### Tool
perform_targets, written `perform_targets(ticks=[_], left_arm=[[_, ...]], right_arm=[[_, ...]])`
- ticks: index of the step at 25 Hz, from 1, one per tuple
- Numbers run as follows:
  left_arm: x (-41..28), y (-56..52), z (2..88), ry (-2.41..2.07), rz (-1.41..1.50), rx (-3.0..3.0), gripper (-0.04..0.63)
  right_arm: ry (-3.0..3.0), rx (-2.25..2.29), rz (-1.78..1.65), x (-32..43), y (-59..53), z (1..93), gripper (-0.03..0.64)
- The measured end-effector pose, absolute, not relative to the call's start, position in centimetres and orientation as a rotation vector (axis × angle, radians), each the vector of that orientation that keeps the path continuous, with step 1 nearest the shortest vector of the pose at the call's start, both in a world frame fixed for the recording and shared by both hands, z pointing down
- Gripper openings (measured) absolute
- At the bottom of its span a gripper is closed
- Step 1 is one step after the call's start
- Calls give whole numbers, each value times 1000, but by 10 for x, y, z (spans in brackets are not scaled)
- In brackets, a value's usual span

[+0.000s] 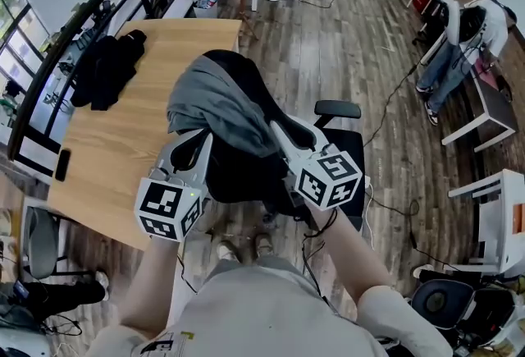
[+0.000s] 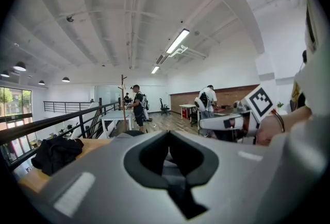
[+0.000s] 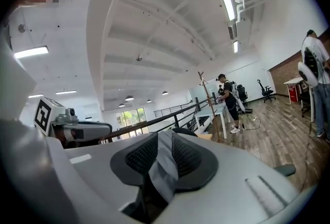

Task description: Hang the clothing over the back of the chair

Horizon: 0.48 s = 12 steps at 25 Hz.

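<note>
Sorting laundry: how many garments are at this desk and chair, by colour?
grey garment: 1
black garment: 1
Total: 2

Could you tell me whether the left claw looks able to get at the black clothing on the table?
Probably not now: the left claw is shut on the grey garment over the chair, so it is occupied, though the table toward the black clothing looks unobstructed.

garment (image 1: pixel 217 105): soft grey cloth, matt, creased. surface (image 1: pixel 123 150): pale smooth wood, matt. floor (image 1: pixel 328 43): worn wood planks, slight sheen. right claw (image 3: pixel 164 141): smooth matt grey plastic shell, black ribbed pads (image 3: pixel 140 155).
</note>
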State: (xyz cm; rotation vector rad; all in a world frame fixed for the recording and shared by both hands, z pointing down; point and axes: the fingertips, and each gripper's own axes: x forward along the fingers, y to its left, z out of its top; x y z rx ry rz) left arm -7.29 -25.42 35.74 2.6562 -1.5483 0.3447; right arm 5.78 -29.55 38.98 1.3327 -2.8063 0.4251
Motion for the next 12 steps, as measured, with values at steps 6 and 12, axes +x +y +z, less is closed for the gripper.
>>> perform_targets(ticks=[6,12], left_arm=[[-84,-248,322,-1595,217,2677,2],[-88,-236,292,-1710,260,2770,2]], right_arm=[[-2939,1299,401,46,-278,327,49],[-3037,1238,269,38,-249,269,37]])
